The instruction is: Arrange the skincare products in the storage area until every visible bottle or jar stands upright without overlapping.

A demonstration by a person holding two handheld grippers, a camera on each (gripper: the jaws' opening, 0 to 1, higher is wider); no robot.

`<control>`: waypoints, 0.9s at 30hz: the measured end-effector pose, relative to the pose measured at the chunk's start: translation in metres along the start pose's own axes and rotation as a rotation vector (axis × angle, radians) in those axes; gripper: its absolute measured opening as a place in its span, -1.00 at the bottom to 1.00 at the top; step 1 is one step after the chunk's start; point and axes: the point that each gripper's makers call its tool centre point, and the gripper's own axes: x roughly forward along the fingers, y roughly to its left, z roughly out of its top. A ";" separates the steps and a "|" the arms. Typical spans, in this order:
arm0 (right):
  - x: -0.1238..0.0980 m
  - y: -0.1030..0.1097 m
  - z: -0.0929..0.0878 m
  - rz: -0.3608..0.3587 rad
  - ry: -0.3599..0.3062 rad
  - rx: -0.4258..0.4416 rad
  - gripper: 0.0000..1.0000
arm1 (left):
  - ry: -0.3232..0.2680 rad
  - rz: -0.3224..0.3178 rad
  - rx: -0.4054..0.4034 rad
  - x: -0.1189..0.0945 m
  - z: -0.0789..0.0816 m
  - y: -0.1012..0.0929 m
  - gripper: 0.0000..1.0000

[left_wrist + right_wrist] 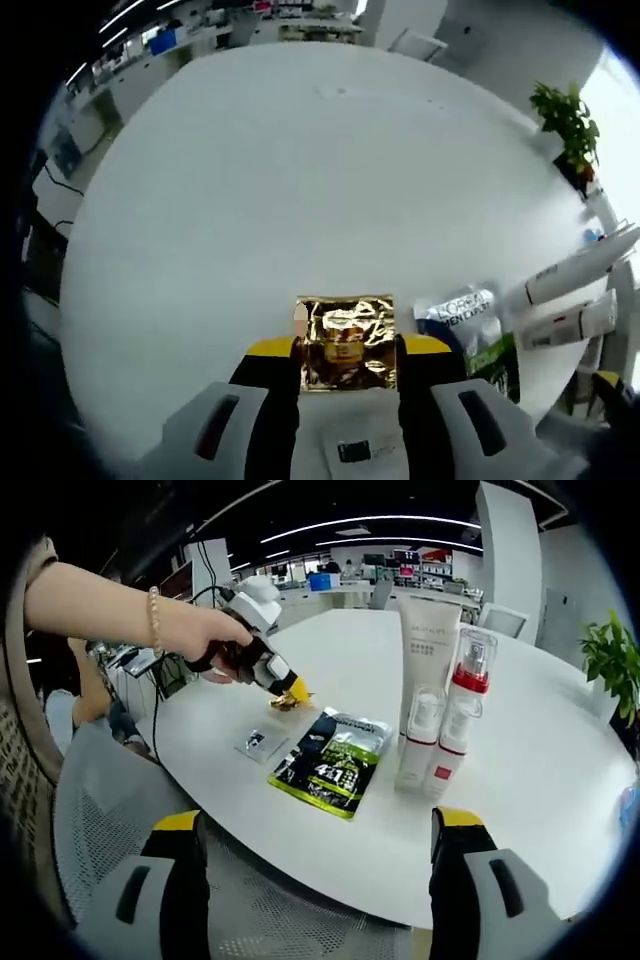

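Left gripper view: white round table (300,180), mostly bare. Left gripper (348,346), yellow-tipped jaws, pinches a gold foil sachet (347,340) between them; print on the foil too crumpled to read. Under the jaws, a small white packet (355,440) lies flat on the table, dark label, text too small. To the right, a silver-and-green pouch (470,325) lies flat, "L'OREAL" and "MEN EXPERT" readable on the silver end. Further right, two white tubes or bottles (570,300) appear tilted at the view's edge, labels unreadable. Potted green plant (568,115) at upper right beyond the table.

Right gripper view: a person's bare forearm with bead bracelet, hand (215,640) gripping the left gripper (290,693), which holds the gold sachet (292,698) just above the table (540,740). Below it the small white packet (256,742) lies flat. Just right, the dark-green pouch (335,760) lies flat, big "4" and "1" legible, rest not. Right again, standing upright in a tight cluster: tall white tube (428,645) with faint grey lettering, unreadable; clear-capped pump bottle with red collar (470,680); two small white bottles (435,745) in front, one with a red base. Whether they touch cannot be told. Right gripper (318,825) sits low over a grey mesh chair (130,810), jaws spread wide, nothing between them.
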 end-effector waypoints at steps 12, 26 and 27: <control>-0.002 0.002 0.003 0.009 -0.016 -0.006 0.84 | 0.015 0.020 -0.051 0.000 -0.015 -0.008 -0.28; -0.001 0.007 0.003 0.026 -0.004 -0.021 0.84 | 0.010 0.021 -0.120 0.004 -0.020 -0.004 -0.15; -0.001 0.007 0.003 0.025 -0.004 -0.021 0.84 | 0.011 0.023 -0.118 0.003 -0.020 -0.003 -0.16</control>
